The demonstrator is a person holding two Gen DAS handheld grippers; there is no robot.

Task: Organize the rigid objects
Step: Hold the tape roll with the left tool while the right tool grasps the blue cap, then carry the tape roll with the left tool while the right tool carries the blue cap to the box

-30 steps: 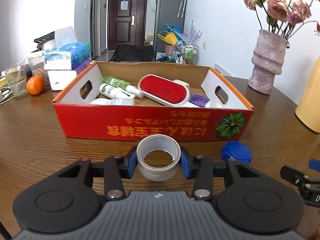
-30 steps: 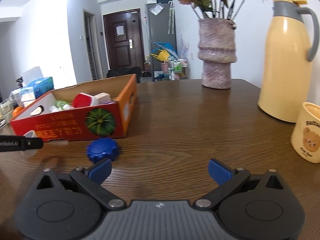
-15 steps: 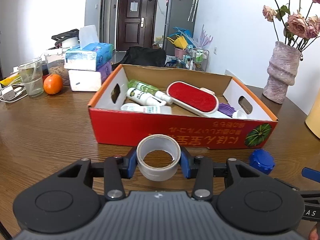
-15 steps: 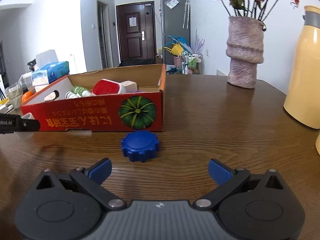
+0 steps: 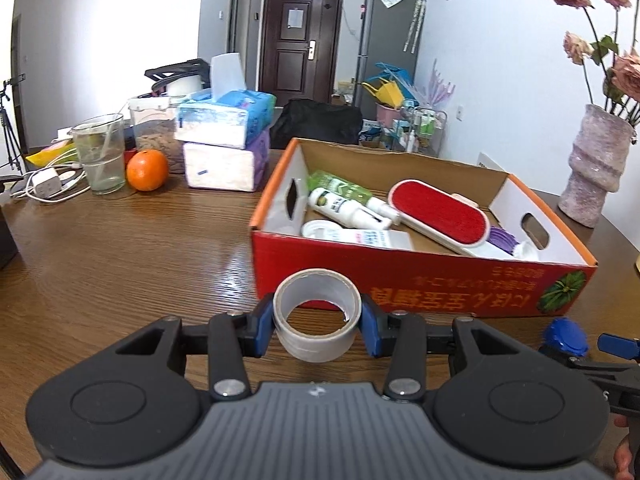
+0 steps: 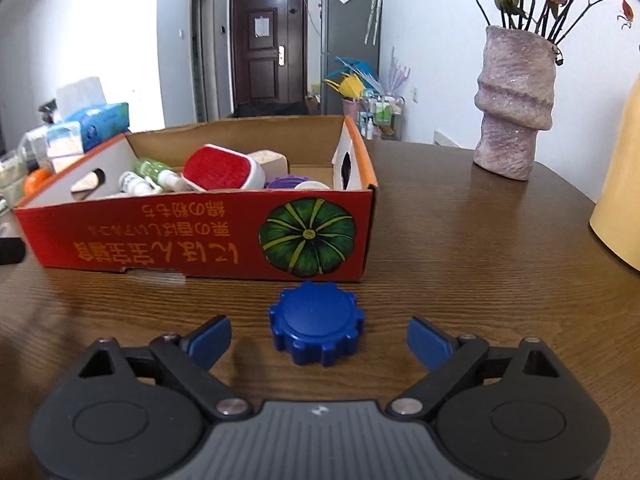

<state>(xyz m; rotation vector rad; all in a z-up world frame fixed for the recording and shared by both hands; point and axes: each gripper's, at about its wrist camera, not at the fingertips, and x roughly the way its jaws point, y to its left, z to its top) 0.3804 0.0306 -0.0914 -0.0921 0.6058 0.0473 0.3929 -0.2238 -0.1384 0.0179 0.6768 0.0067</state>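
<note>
My left gripper (image 5: 317, 329) is shut on a roll of clear tape (image 5: 316, 344), held upright just above the table in front of the red cardboard box (image 5: 420, 284). The box holds a red lint brush (image 5: 438, 211), white and green bottles (image 5: 348, 200) and a purple lid (image 5: 505, 237). A blue notched cap (image 6: 317, 328) lies on the table before the box's pumpkin picture (image 6: 307, 237). My right gripper (image 6: 319, 338) is open, its fingers on either side of the cap without touching it. The cap also shows in the left wrist view (image 5: 567, 335).
A pink vase (image 6: 516, 104) with dried flowers stands right of the box, and a yellow thermos (image 6: 620, 196) at the far right. Tissue packs (image 5: 224, 140), an orange (image 5: 147, 170), a glass (image 5: 99, 156) and a charger (image 5: 46, 183) sit at the back left.
My left gripper has moved left and up with the tape, so the box sits further right. My right gripper has moved forward and left until the blue cap lies between its open fingers.
</note>
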